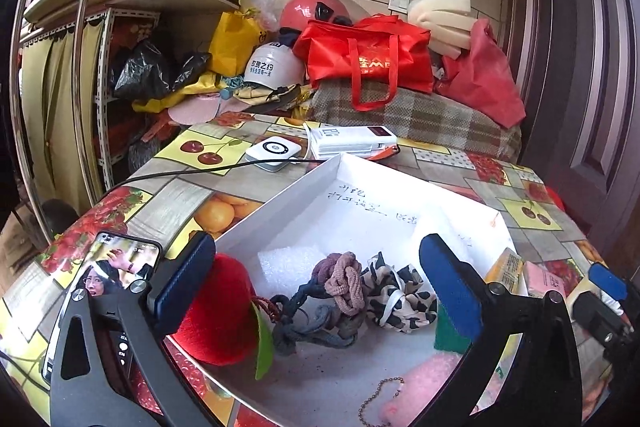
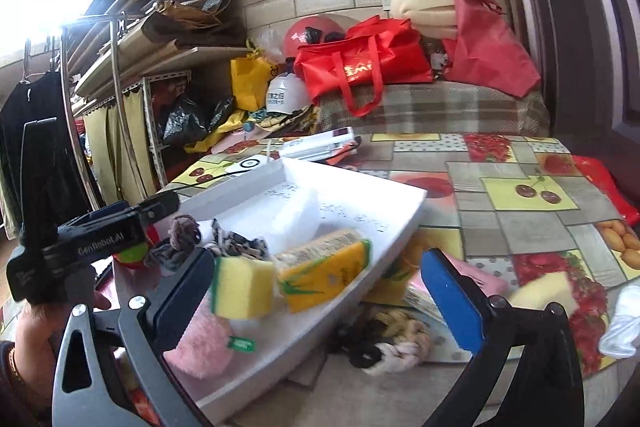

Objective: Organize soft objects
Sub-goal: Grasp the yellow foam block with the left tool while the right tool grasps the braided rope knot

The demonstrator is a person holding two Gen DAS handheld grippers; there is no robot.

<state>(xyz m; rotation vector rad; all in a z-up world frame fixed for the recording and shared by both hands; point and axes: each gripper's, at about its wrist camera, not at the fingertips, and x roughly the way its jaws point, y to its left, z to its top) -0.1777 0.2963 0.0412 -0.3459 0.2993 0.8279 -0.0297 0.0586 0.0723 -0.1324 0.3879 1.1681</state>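
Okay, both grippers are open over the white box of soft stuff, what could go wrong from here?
The yellow sponge and the yellow packet sit close to the white box's near wall and may tip out. The phone under the left gripper could get knocked. The braided hair ties outside might be missed.

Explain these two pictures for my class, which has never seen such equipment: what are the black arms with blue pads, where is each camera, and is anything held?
No robot: a person holds a two-fingered tool in each hand, with a camera on each looking along its fingers. One picture looks from the left tool, the other from the right tool. Both are open and hold nothing. On the fruit-patterned tablecloth stands a white tray with hair ties, a red felt apple and a yellow sponge.
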